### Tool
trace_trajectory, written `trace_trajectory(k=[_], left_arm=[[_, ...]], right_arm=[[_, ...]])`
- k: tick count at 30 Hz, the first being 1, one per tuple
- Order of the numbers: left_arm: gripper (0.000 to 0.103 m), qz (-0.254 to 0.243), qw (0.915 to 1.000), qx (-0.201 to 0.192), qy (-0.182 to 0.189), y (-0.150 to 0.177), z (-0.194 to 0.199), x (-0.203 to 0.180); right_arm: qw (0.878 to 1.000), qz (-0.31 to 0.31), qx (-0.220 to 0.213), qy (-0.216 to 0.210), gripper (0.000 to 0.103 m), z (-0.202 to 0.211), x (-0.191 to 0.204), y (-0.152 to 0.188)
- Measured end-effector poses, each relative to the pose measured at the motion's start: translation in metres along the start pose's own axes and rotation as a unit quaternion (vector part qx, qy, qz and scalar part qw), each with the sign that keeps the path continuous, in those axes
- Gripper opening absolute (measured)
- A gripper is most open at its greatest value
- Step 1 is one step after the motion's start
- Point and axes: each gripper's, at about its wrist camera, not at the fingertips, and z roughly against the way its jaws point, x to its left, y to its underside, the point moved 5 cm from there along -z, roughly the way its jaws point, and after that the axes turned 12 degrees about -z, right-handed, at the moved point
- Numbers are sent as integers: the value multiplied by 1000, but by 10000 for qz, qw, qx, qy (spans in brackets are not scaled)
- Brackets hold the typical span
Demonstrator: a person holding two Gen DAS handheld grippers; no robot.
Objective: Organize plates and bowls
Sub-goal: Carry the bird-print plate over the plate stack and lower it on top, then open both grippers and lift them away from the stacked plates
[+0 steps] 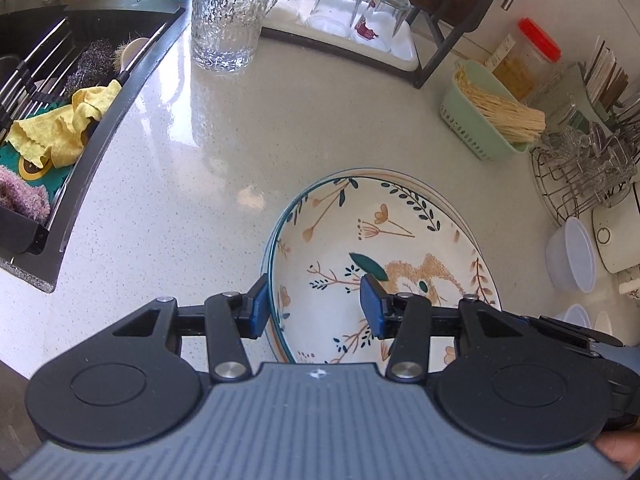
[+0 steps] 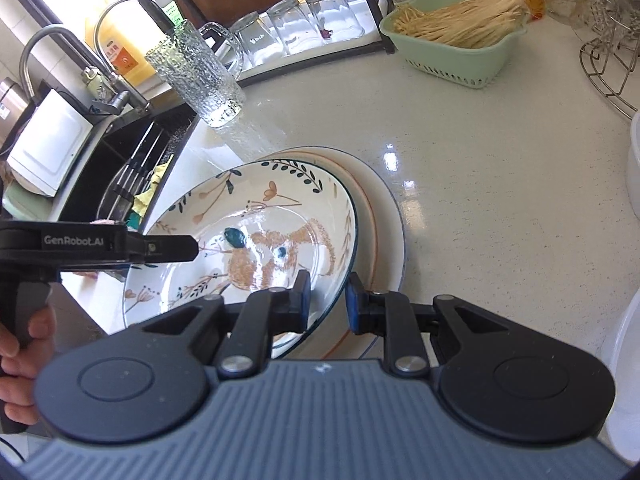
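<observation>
A pale speckled kitchen table [image 1: 208, 168] carries a deep floral bowl [image 1: 360, 240] nested on a wider plate [image 2: 380, 208] with an orange ring near its rim. A person holds a pair of tongs in each hand, one on either side of the bowl.

The left tongs [image 1: 314, 310] stand about half open, astride the bowl's left rim: one blue pad is outside the wall, the other inside over the painted pattern. Whether the pads press on the rim cannot be told. The right tongs [image 2: 328, 302] are narrow, closed on the bowl's right rim, with one pad inside and one outside.

The bowl appears slightly tilted on the plate, so the step in hand looks like seating it or lifting it clear with two hands. To do it well, both sides should probably move together and level, so the glazed rim does not slip or scrape the plate.

Nearby stand a tall textured glass [image 1: 228, 12], a sink [image 1: 60, 92] at the left and a green basket [image 1: 480, 120] of pale sticks, all well apart from the bowl.
</observation>
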Motion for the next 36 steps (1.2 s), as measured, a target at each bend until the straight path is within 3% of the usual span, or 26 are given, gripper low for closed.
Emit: trace_trajectory(k=[6, 12, 19, 26, 36], left_arm=[[52, 116, 9999, 33, -40, -2, -1, 1], [52, 909, 9956, 147, 154, 2, -2, 17], [52, 857, 9961, 120, 142, 5, 2, 14], [52, 758, 9970, 36, 157, 7, 7, 11], [52, 865, 9955, -58, 393, 14, 15, 13]], right_arm=[[10000, 46, 36, 26, 22, -4, 0, -4], [10000, -11, 7, 57, 22, -5, -2, -4], [9999, -91, -24, 125, 22, -4, -1, -6], [9986, 106, -240, 459, 20, -1, 8, -4], [9973, -124, -416, 600, 20, 8, 7, -5]])
